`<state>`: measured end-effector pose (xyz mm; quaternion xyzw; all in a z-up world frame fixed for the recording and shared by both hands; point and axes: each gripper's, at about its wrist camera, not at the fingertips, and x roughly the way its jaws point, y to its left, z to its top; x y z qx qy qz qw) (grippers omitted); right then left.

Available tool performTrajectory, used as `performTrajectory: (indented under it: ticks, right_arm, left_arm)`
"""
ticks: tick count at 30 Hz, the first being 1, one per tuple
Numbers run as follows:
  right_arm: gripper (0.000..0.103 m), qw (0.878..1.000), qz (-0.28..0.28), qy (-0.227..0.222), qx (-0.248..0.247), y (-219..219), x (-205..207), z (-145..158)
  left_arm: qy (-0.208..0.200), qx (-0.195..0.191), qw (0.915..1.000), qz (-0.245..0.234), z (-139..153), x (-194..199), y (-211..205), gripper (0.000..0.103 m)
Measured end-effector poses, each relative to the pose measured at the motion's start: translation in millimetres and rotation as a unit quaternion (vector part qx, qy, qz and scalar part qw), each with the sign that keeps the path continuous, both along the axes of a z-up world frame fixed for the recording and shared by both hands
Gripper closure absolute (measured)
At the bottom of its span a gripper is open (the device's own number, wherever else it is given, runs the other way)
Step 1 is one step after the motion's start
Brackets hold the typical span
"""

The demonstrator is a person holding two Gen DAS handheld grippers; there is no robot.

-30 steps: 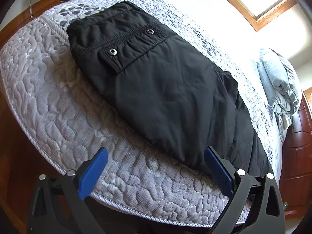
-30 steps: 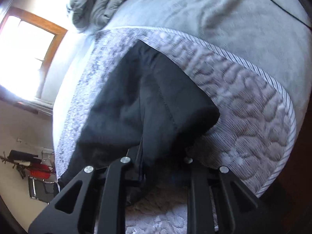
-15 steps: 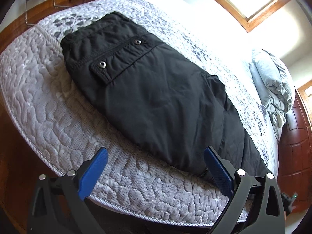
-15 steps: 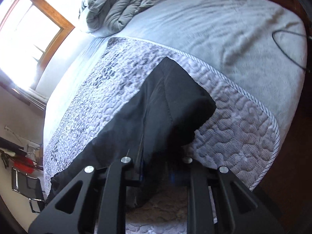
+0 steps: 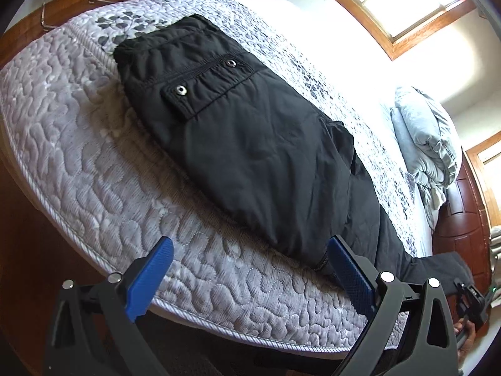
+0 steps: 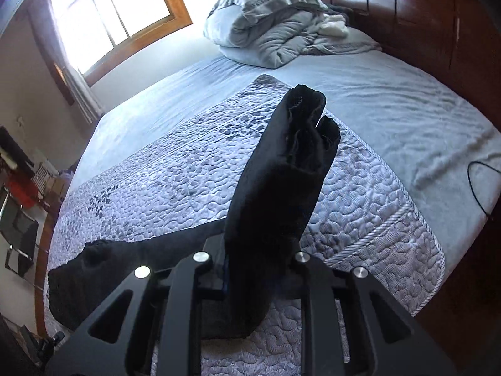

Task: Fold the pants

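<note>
pants [image 5: 256, 156]: black, flat on the bed [image 5: 78, 144]
right gripper [image 6: 260, 269]: pinching a pant leg
left gripper [image 5: 250, 279]: wide apart, holding nothing

Matt black cloth pants [image 5: 250, 144] with shiny metal snaps [image 5: 180, 89] lie on a puffy quilted bedspread [image 5: 94, 169] ahead of the left claw [image 5: 247, 279], whose matt black plastic arms carry textured blue pads [image 5: 150, 279]; beyond, a glossy wooden headboard [image 6: 422, 22].
</note>
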<state>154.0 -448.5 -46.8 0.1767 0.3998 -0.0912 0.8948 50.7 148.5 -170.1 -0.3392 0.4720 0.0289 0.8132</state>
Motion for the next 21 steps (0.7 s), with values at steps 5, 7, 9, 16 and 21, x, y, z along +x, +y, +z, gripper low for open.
performTrajectory:
  ticks: [5,7,9,16,21]
  right_arm:
    - [0.084,0.999,0.044,0.001,-0.029,42,11,8]
    - [0.084,0.998,0.058,0.003,-0.038,56,14,10]
    - [0.084,0.996,0.073,0.006,-0.052,73,17,11]
    - [0.084,0.986,0.138,0.016,-0.094,133,23,7]
    - [0.084,0.976,0.186,0.033,-0.104,177,29,-9]
  left_arm:
    - [-0.013,0.002,0.9998,0.011,6,-10,12,0.004]
    - [-0.018,0.001,0.9997,0.014,8,-13,15,0.004]
    - [-0.022,0.002,0.9996,0.019,10,-16,18,0.004]
    - [-0.029,-0.010,0.9991,0.028,8,-23,27,0.004]
    - [-0.030,-0.019,0.9987,0.038,5,-30,35,0.004]
